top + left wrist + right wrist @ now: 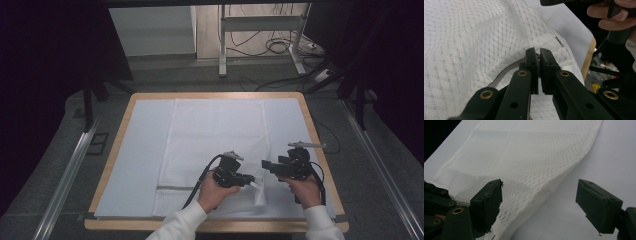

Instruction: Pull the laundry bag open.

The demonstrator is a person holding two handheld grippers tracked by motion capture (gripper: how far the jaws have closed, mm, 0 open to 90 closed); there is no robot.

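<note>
Cloth: white mesh cloth (215, 145) lies flat on the table, spread lengthways from the far edge to the near edge, a bit right of centre; near right corner lifted and bunched at the left gripper.
Cloth detail: grey strip (175, 188) runs across the near end; in the left gripper view it (504, 73) curves under the jaws.
Left gripper: left gripper (252, 181) jaws pinched nearly closed on a fold of cloth edge, fabric caught between the pads, seen close in the left gripper view (537, 61).
Right gripper: right gripper (266, 165) jaws wide apart, nothing between them; hovers just right of the cloth's right edge, pointing toward it; close view (539, 205) shows cloth edge below the gap, not touching.
Hands: both in white sleeves, coming in from near edge.
Table cover: pale sheet (140, 150) under the cloth.
Table: wooden rim (112, 155) around the sheet.
Beyond: cables (277, 47) on floor past the far edge.
</note>
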